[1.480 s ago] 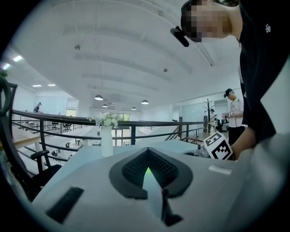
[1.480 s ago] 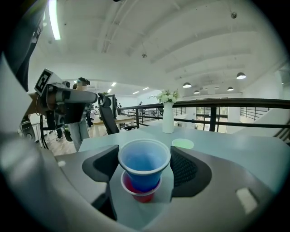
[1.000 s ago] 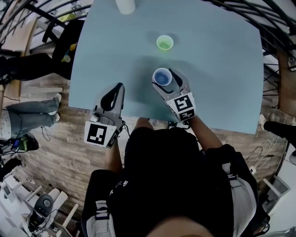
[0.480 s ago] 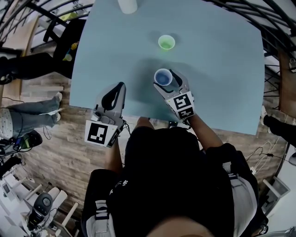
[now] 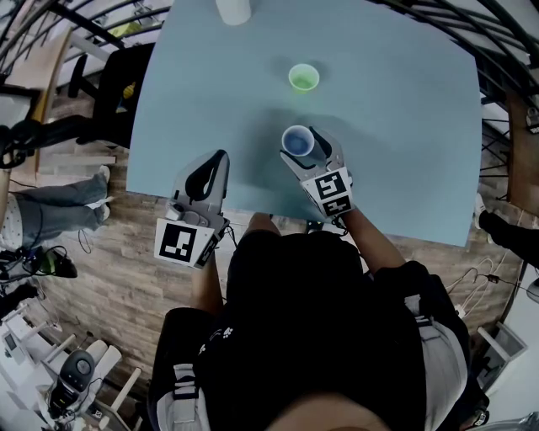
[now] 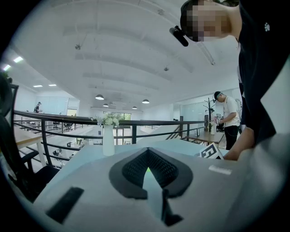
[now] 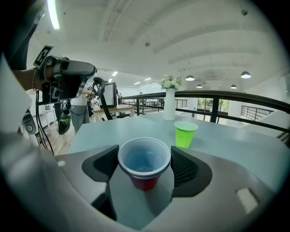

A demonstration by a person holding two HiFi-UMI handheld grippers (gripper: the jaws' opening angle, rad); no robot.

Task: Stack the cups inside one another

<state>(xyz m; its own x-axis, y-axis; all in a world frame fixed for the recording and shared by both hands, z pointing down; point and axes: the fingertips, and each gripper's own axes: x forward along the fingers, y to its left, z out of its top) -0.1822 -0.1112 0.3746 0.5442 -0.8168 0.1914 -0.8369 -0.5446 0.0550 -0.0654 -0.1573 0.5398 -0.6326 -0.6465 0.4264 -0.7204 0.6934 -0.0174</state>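
right gripper (image 5: 303, 145) is clamped on a cup stack: blue cup (image 7: 144, 156) nested inside red cup (image 7: 145, 183), only the red bottom showing below the blue rim. jaws sit on either side of the stack, pads pressed to its walls, stack upright, mouth up. in head view the stack is over the table (image 5: 404, 126), near-centre and a bit toward the person; can't tell if its base touches the top. green cup (image 5: 302, 77) stands alone on the table, upright, farther from the person than the stack, well apart from it, empty as far as visible. in right gripper view it's just beyond and to the right of the stack. white vase (image 5: 231, 10) w/ flowers stands at the far table edge, left of the green cup. left gripper (image 5: 217, 160) is closed w/ nothing in it, jaw tips meeting in left gripper view, only a thin slit btw the pads. it hangs over the near-left part of the table close to the edge, well apart from both cups, pointing toward the vase. black railing (image 7: 235, 97) runs behind the table. legs in jeans (image 5: 50, 210) show on the wood floor left of the table. another person (image 6: 225, 118) stands far off in left gripper view.
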